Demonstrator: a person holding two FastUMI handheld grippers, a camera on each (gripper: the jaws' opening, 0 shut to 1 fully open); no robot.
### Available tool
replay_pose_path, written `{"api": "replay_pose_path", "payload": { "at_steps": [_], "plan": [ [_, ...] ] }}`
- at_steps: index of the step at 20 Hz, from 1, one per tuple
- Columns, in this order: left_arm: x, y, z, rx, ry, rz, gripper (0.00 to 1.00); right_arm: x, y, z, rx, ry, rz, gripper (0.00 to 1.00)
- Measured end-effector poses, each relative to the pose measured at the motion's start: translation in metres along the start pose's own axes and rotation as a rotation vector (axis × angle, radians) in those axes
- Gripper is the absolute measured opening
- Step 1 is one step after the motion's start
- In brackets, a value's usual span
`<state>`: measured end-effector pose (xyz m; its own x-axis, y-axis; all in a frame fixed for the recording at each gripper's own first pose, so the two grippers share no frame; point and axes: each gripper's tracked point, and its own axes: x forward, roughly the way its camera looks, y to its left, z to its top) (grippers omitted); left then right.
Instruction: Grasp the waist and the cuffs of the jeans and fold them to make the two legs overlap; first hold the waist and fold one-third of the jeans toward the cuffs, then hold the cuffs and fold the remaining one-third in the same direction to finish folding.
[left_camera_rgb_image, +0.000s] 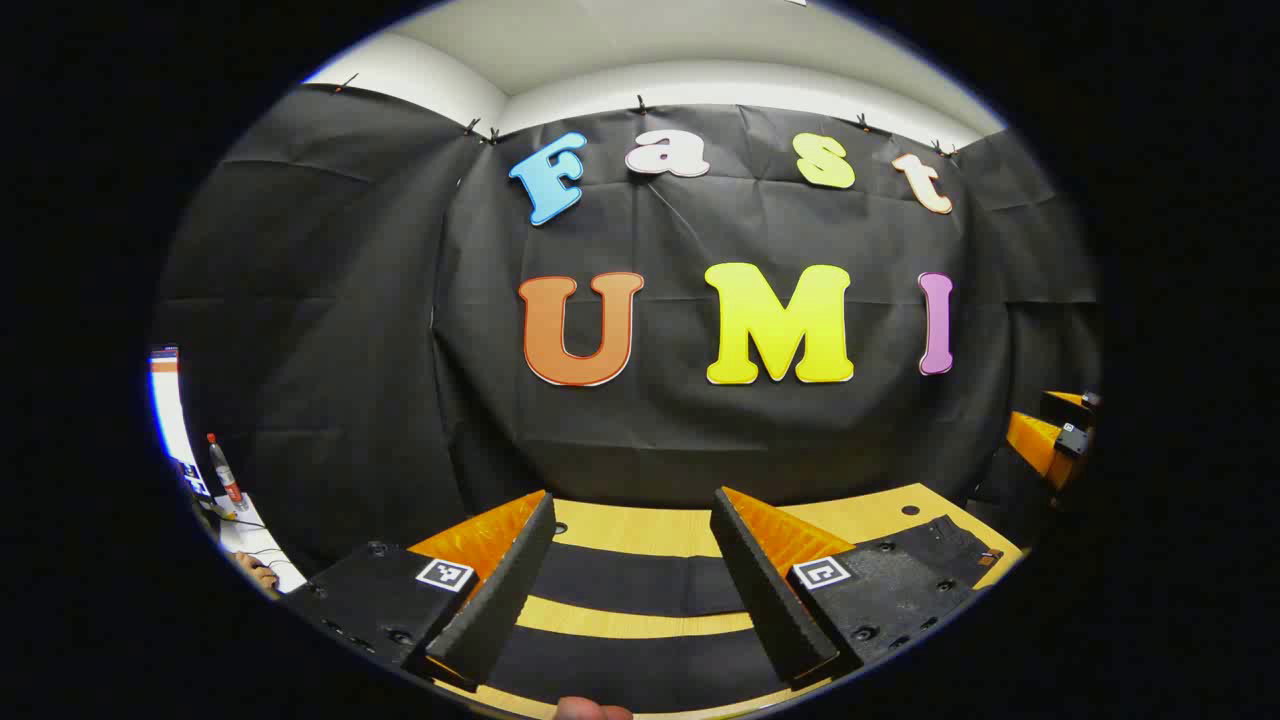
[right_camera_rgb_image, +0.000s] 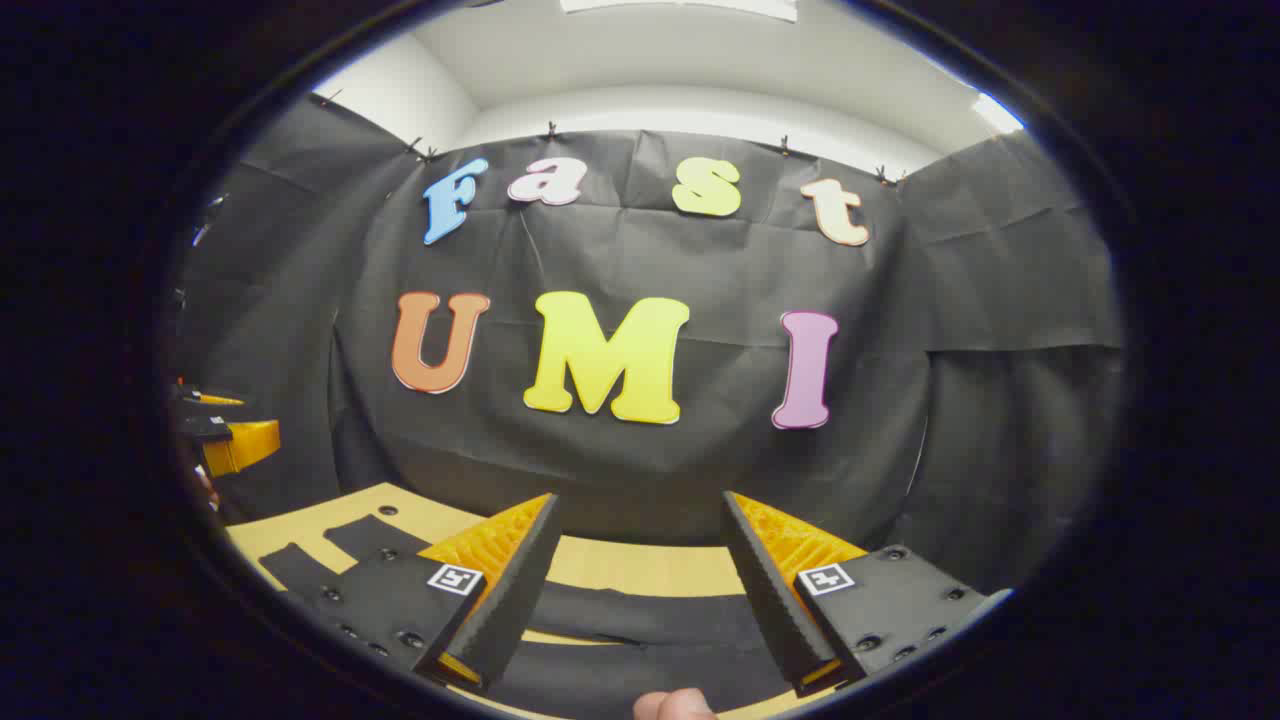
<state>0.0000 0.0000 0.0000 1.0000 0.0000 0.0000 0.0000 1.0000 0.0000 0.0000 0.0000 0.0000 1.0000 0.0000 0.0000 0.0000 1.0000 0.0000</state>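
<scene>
No readable text; each claw (left_camera_rgb_image: 635, 600) (right_camera_rgb_image: 640, 610) carries small square markers without legible characters.

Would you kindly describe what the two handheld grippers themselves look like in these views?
The left gripper and right gripper look alike: two wedge-shaped fingers with ribbed inner faces, each mounted on a flat black plate with screw holes and a small square black-and-white tag. A fingertip of the holding hand peeks in below.

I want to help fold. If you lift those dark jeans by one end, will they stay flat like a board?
Probably not. The jeans lie flat as two dark legs along the wooden table, hugging it like cloth, so they would likely droop. They look thick, so maybe heavy. Both hand-held grippers stand open above them.
</scene>
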Motion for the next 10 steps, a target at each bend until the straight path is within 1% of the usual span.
{"api": "replay_pose_path", "payload": {
  "at_steps": [4,10],
  "plan": [
    [0.0,-0.006,-0.003,-0.006,0.012,-0.01,1.0,0.0,0.002,-0.002,0.006,0.001,0.004,0.98],
    [0.005,-0.01,-0.001,0.003,0.01,-0.011,1.0,0.007,-0.01,0.0,0.018,0.006,-0.015,0.98]
  ]
}}
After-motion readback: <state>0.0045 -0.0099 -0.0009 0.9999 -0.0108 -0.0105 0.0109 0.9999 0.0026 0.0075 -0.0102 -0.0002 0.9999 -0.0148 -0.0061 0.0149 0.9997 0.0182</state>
